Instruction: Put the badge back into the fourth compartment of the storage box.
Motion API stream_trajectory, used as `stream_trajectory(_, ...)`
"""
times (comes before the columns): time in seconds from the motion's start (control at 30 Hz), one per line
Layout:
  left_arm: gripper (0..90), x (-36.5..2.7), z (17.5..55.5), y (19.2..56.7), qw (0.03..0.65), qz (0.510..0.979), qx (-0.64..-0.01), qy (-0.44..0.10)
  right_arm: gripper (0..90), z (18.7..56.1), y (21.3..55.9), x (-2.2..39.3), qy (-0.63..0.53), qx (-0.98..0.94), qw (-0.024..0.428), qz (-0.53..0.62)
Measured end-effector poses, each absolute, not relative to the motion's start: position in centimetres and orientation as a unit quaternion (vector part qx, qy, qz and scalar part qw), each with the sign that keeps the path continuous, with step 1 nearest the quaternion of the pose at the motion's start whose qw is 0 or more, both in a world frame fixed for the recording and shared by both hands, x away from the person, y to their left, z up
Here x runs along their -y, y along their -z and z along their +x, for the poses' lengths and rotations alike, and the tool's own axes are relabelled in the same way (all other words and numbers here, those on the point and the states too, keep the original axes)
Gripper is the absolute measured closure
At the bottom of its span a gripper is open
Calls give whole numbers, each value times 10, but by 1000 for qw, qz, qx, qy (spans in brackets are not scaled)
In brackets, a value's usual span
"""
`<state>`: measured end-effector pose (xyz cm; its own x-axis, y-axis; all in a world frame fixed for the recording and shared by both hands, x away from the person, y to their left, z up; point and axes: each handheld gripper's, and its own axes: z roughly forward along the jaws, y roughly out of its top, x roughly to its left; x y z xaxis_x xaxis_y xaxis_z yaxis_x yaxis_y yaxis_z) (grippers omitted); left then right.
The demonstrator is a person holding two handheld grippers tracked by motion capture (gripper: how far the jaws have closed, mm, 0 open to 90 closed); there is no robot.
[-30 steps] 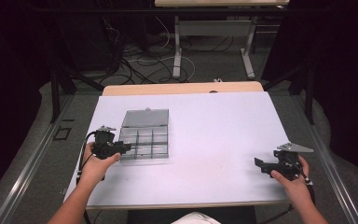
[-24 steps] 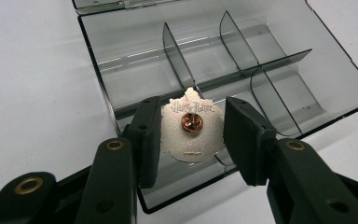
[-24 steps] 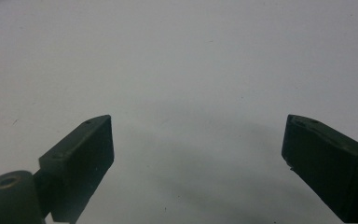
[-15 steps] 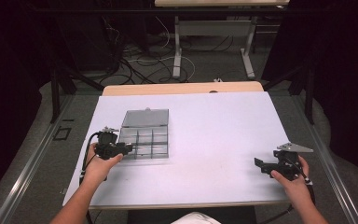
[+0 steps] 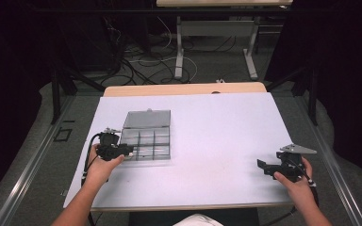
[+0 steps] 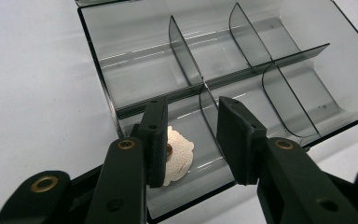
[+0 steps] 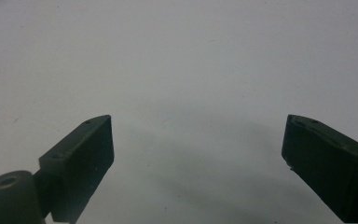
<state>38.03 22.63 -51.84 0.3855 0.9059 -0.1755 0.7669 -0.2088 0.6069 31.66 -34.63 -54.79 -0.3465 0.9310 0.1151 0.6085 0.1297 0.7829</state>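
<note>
We see the left gripper jaws just closing slightly over the clear grey plastic divider box by the white table left edge. They stand apart, and the small white round piece beside one pad is ungripped. The right gripper gapes empty.

Person seated at a table, a two-jaw gripper held in each hand, the hands well apart.

Both forearms come in from the bottom edge of the high view. The left hand holds the left gripper roughly level, pointing toward the right. Its black jaws have just closed a little, yet a clear gap stays between the pads. The right hand holds the right gripper low, pointing toward the left, its jaws spread wide apart.
</note>
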Motion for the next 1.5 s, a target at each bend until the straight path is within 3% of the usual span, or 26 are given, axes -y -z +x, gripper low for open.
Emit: stream_trajectory(1.5,430,-229,369,501,352,764,-515,-166,86,316,548,346,-392,-720,213,531)
